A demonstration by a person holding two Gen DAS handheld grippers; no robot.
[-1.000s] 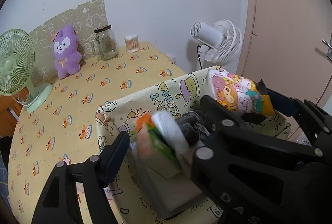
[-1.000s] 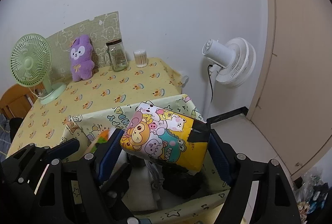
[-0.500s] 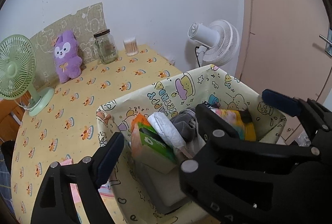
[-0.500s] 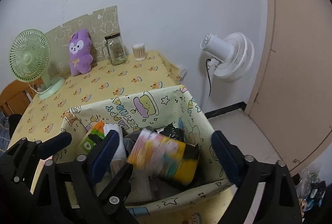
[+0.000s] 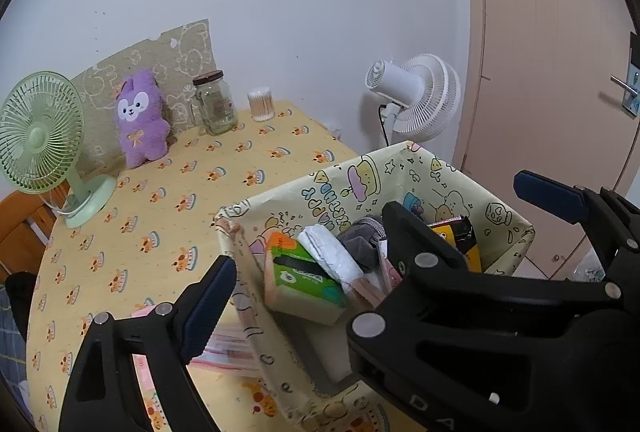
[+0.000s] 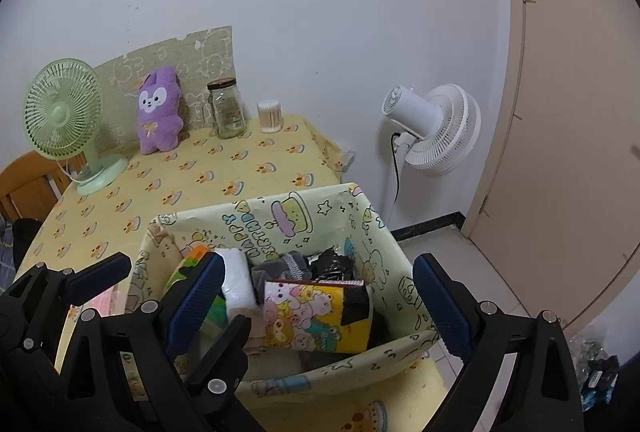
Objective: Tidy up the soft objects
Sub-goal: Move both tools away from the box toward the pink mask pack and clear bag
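A cartoon-print fabric bin [image 6: 304,216] [image 5: 400,172] stands at the table's near right corner. In it lie a yellow cartoon pack [image 6: 316,316] [image 5: 456,236], a green and orange tissue pack [image 5: 300,272], a white roll [image 6: 236,284] [image 5: 328,252] and grey cloth [image 6: 280,264]. My right gripper [image 6: 316,296] is open and empty, just above the bin, over the yellow pack. My left gripper [image 5: 372,240] is open and empty at the bin's left side. A purple plush rabbit [image 6: 158,112] [image 5: 140,120] leans on the back wall.
A green desk fan [image 6: 64,128] stands at back left. A glass jar [image 6: 226,110] and a cotton-swab tub [image 6: 270,116] stand by the wall. A pink packet [image 5: 224,344] lies left of the bin. A white floor fan [image 6: 432,128] and a door stand right.
My right gripper opened and let go of the yellow cartoon pack, which dropped into the bin. Both grippers pulled back a little from the bin.
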